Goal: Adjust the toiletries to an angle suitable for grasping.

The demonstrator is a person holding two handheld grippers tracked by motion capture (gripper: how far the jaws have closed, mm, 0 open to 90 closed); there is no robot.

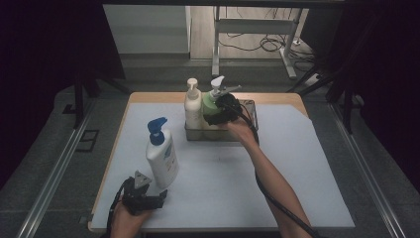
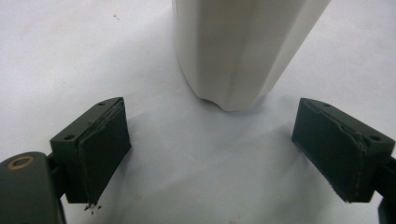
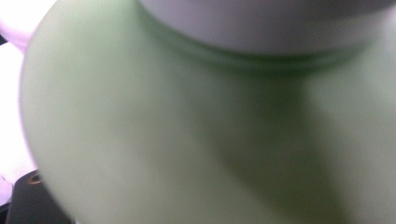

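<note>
High view: right hand-held gripper grips the green bottle; left hand-held gripper gapes empty.

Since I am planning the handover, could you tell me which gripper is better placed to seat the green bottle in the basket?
Right: the right gripper grips the green pump bottle above the wire basket.

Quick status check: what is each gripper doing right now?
Left gripper: open, empty, in front of the white pump bottle with blue pump.
Right gripper: closed around the green pump bottle at the metal basket.
</note>
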